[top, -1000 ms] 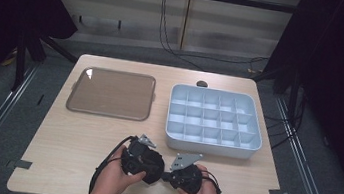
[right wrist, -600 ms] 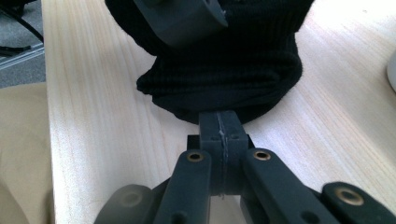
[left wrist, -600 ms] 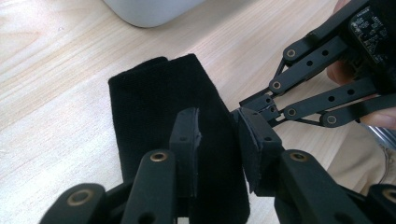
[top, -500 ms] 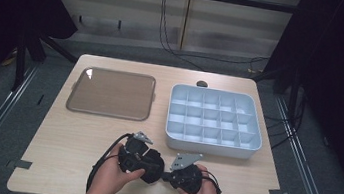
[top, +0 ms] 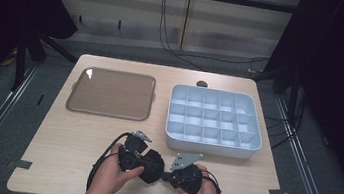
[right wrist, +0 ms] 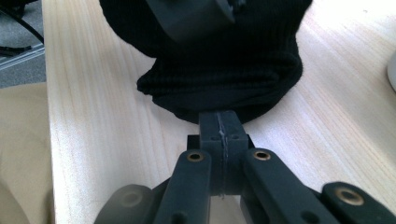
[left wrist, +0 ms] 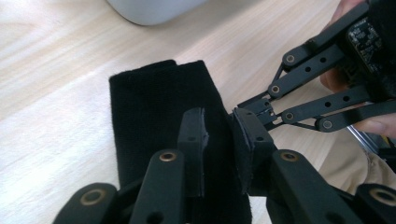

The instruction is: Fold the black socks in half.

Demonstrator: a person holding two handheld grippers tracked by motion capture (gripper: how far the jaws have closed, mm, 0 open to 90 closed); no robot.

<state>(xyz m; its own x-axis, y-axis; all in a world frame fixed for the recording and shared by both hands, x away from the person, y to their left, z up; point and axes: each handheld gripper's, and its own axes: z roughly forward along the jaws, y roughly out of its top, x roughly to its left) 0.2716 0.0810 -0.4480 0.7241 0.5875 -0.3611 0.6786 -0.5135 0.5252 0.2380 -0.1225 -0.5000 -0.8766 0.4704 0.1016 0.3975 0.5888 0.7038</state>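
- The left gripper (left wrist: 219, 149) has its jaws set on a fold of the black knit cloth (left wrist: 154, 116); a narrow gap shows between the pads, and the jaws have just been closing again after a brief widening.
- The cloth runs out ahead of and under those jaws, lying on the wooden table (left wrist: 56, 93).
- The right gripper (right wrist: 219, 126) has its jaws pressed together, their tips at the cloth's near edge (right wrist: 219, 60); whether they pinch any fabric I cannot tell.
- Beyond the cloth stands the grey compartment tray (top: 215, 120), well apart; farther to its left lies a brown flat tray (top: 112, 93).
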